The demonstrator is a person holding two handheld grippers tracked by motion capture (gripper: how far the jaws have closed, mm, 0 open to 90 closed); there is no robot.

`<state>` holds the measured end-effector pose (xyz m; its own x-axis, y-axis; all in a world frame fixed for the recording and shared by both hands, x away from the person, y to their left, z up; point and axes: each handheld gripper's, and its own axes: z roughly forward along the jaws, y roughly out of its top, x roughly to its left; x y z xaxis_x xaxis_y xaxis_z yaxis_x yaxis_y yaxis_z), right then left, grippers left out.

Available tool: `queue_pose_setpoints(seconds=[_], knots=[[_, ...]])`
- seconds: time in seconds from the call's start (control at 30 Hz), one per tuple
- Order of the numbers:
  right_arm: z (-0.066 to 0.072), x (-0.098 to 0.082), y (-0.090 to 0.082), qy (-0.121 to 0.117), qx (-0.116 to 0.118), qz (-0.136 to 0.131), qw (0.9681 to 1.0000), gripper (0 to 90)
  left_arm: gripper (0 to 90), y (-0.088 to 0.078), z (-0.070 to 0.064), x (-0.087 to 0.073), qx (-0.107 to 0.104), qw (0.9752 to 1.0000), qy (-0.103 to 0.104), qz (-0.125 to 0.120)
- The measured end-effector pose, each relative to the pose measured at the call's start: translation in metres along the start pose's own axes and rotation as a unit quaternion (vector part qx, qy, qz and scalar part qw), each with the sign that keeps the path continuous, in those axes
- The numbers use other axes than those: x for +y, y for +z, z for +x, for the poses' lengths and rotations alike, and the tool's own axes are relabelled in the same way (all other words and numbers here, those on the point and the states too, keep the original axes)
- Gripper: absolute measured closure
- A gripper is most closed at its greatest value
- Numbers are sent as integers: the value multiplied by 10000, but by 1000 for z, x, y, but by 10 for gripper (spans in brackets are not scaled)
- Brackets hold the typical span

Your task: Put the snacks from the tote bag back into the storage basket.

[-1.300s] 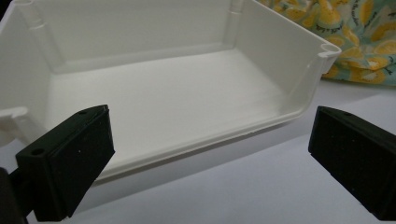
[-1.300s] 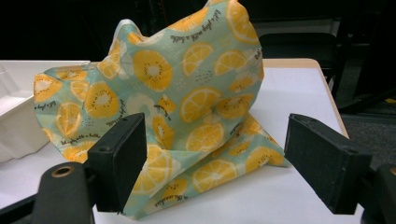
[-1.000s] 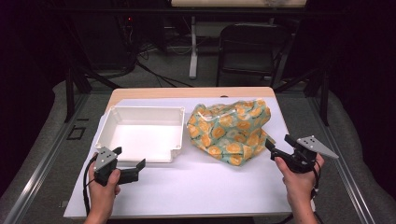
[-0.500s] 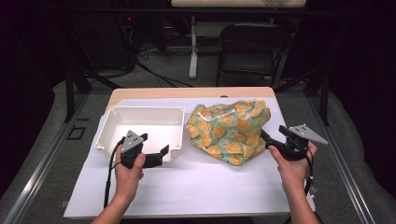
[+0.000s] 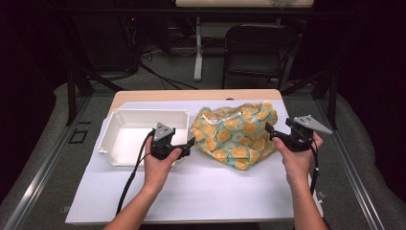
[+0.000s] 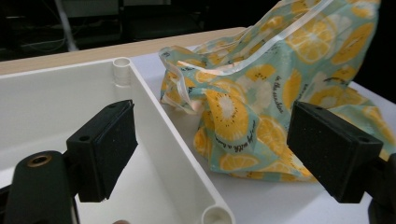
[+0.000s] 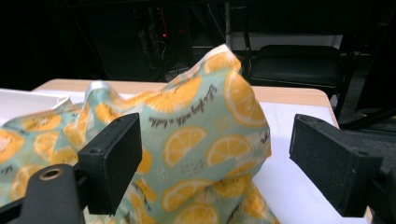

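Lemon-print bag between both hands, left gripper closing yet spread, right gripper spread, level.

Black chair, white tray, table

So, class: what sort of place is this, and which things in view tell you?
Probably a lab or workshop set up for recording: a work table under a white sheet, loose cables on the floor, a folding chair behind, dark surroundings.

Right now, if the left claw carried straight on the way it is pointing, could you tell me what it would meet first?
Most likely the lemon-print bag. The left claw stands open, having just been closing, nothing between its jaws, over the white tray's right wall, aimed at the bag's near side. Depth is hard to judge.
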<state>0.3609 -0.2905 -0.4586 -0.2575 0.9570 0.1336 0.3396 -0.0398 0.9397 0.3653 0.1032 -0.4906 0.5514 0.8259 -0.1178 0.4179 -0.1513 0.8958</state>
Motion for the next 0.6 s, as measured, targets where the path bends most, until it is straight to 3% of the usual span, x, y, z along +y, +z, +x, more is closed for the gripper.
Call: queue_pose_setpoints(seconds=[0.23,0.4,0.6], knots=[[-2,-2,17,21,-127,-5,9999,275,200,18,-7,3,-4,9999,3,172],[-1,-7,27,78,-75,67,9999,282,228,31,-13,10,89,9996,-207,187],[-4,-7,27,191,43,33,9998,290,301,41,-14,17,239,9989,-180,374]])
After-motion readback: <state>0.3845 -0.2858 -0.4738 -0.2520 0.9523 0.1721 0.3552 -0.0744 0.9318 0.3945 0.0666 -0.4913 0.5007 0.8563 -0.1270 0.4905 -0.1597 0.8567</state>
